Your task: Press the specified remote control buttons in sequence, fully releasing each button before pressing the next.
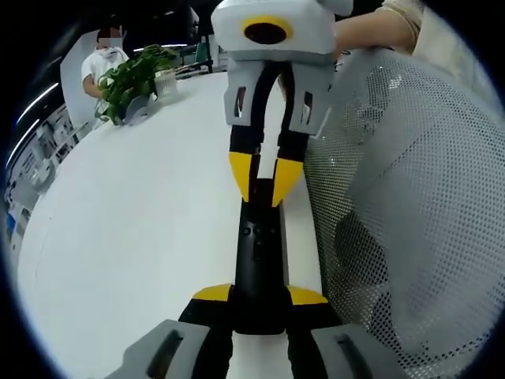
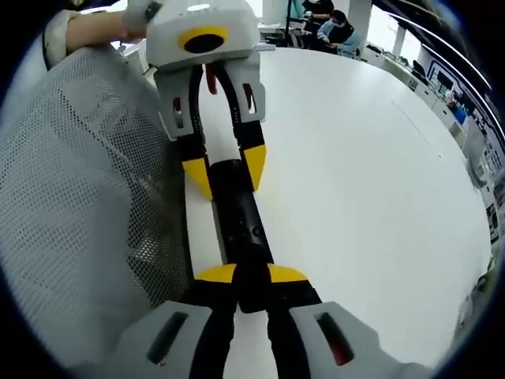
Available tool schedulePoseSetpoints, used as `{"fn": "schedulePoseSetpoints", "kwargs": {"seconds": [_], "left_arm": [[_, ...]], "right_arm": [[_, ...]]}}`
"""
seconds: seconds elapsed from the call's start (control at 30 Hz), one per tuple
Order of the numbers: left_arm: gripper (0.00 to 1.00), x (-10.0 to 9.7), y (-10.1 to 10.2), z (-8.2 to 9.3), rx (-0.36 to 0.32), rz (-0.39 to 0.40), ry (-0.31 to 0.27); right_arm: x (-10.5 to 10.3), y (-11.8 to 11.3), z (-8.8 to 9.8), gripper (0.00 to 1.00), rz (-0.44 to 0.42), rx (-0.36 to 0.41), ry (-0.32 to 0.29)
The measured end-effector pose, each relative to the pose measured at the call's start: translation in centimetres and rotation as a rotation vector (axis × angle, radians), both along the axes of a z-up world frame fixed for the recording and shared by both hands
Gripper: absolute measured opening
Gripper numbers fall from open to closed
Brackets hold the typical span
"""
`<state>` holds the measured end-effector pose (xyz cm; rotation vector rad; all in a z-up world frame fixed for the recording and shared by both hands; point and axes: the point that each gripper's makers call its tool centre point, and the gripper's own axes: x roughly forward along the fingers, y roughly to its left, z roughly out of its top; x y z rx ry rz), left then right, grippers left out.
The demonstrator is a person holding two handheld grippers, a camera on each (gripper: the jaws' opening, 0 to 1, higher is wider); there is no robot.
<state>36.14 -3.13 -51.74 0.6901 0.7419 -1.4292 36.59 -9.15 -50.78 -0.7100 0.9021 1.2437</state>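
Twice over, clamping the remote (image 1: 259, 253): pinching one end with the left gripper (image 1: 260, 294), jaws closed against its sides, and pinching the opposite end with the right gripper (image 1: 263, 175), yellow tips straddling and, by the look of it, touching it.

Lying flat on the white table (image 1: 142, 221), close to the table's edge, just beside a mesh chair back (image 1: 410, 197). Running its long axis straight from one claw to the other, so pointing directly ahead along each gripper's own jaws. Facing upward with its buttons (image 1: 254, 233), small and dark, hard to tell apart.

Judging the coming move: needing one claw off the remote to press, since pinning both ends leaves no tip free. Seeing, in the left gripper view, the buttons sitting about midway between the two sets of tips, perhaps a touch nearer the left; not telling with any confidence which claw has the shorter reach. Probably calling for loosening one gripper, lifting it, and coming down along the axis onto the button face while bracing with the other.

Risking a nudge toward the edge if pressing off-centre.
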Motion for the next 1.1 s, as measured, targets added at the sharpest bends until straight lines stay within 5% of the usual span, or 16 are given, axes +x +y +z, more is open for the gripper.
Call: {"fn": "schedulePoseSetpoints", "kwargs": {"seconds": [0.3, 0.43, 1.1], "left_arm": [[0.24, -0.03, 0.05, 0.04, 0.0, 0.001, 0.002], [0.24, -0.05, 0.07, 0.04, 0.0, -0.001, 0.002], [0.24, 0.01, 0.12, -0.02, 0.008, -0.006, -0.002]], "right_arm": [[-0.05, 0.07, -0.04, 0.11, 0.039, -0.033, 0.039], [-0.17, 0.13, -0.11, 0.11, 0.127, -0.109, -0.009], [-0.2, 0.37, -0.32, 0.1, 0.191, -0.173, -0.01]]}}
